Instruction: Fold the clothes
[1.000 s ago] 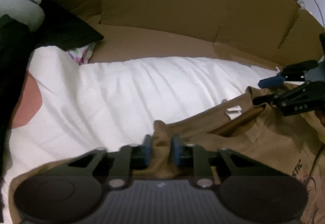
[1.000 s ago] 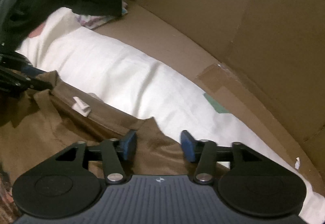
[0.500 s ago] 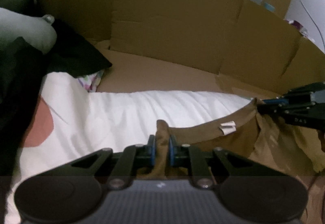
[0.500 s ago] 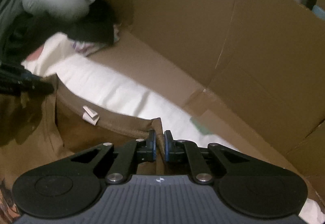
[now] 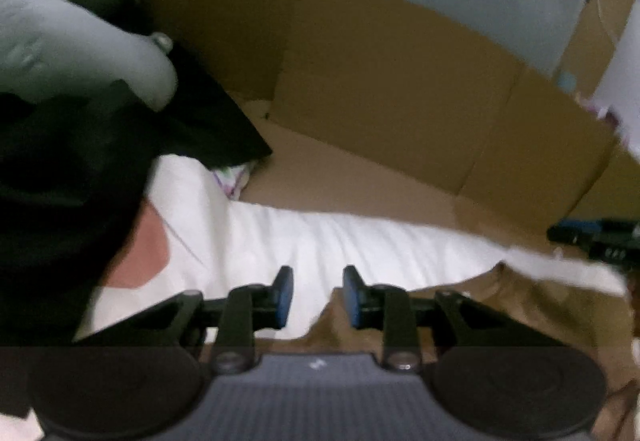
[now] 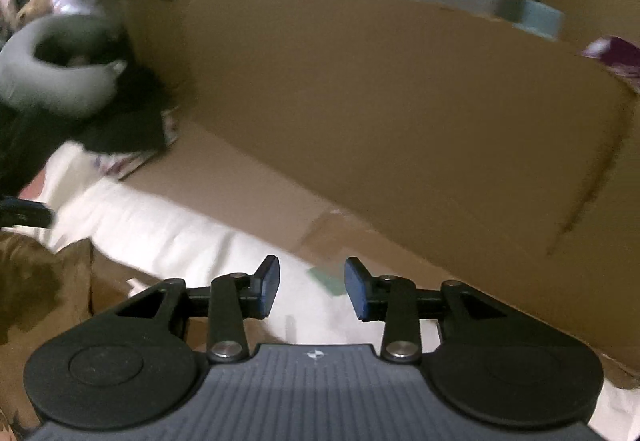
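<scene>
My left tool [image 5: 316, 297] wide, empty, my right tool [image 6: 312, 289] wide, empty, brown shirt [image 5: 520, 305] on white bedding [image 5: 360, 241], cardboard [image 6: 400, 121] behind

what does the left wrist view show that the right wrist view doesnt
Only the left wrist view shows the reddish patch on the white bedding and a broad spread of the brown shirt.

Only the right wrist view shows the grey neck pillow's full ring and a small green tag on the sheet.

Both show open jaws on the left gripper and the right gripper, white bedding and the cardboard wall.
</scene>
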Demonstrator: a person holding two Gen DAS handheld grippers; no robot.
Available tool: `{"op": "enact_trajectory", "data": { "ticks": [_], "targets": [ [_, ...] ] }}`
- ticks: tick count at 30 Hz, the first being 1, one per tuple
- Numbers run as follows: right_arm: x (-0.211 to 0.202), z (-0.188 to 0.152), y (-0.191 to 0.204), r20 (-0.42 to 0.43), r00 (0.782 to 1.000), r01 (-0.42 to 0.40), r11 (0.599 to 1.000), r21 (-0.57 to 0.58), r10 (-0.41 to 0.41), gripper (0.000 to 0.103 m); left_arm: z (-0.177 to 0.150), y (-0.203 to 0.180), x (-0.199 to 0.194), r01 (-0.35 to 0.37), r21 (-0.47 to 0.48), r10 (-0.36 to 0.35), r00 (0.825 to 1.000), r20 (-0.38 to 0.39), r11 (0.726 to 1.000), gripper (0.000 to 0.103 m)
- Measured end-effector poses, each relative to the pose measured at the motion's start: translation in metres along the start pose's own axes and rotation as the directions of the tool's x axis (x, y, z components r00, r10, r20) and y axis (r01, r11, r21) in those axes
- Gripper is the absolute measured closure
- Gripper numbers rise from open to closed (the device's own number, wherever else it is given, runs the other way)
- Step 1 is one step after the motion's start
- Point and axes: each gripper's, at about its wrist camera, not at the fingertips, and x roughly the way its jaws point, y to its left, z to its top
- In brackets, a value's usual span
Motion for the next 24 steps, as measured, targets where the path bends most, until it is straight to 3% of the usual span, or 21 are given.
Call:
{"op": "enact_trajectory", "data": {
  "ticks": [3, 5, 12, 15, 21, 24],
  "targets": [
    [-0.007, -0.004, -0.025, -0.024, 0.999, 0.031, 0.998, 0.055, -0.029, 0.063, -0.003, 0.001, -0.011, 0.019, -0.014, -0.019, 1.000, -0.019, 1.000, 0.086],
    [-0.011, -0.012, -0.038, -0.046, 0.998, 0.046, 0.995, 0.087, -0.042, 0.069, -0.009, -0.001, -0.013, 0.028, -0.002, -0.028, 0.999, -0.042, 1.000, 0.086],
    [-0.006, -0.041, -0.030, -0.101, 0.995, 0.021, 0.997, 0.068, -0.014, 0.071, -0.034, -0.014, 0.009, 0.033, 0.045, -0.026, 0.988, -0.153, 0.998, 0.089],
    [0.003, -0.051, -0.018, -0.141, 0.990, 0.017, 0.999, 0.033, -0.012, 0.071, -0.039, -0.012, 0.026, -0.019, 0.052, 0.027, 0.985, -0.171, 0.998, 0.088],
    [0.024, -0.057, -0.018, -0.172, 0.982, 0.089, 0.995, 0.034, -0.081, 0.072, -0.034, 0.007, 0.036, -0.044, -0.049, 0.035, 0.987, -0.160, 0.998, 0.092],
    [0.021, -0.051, -0.018, -0.151, 0.985, 0.093, 0.995, 0.045, -0.086, 0.072, -0.025, 0.007, 0.015, -0.037, -0.041, 0.033, 0.995, -0.090, 0.998, 0.090]
  ]
}}
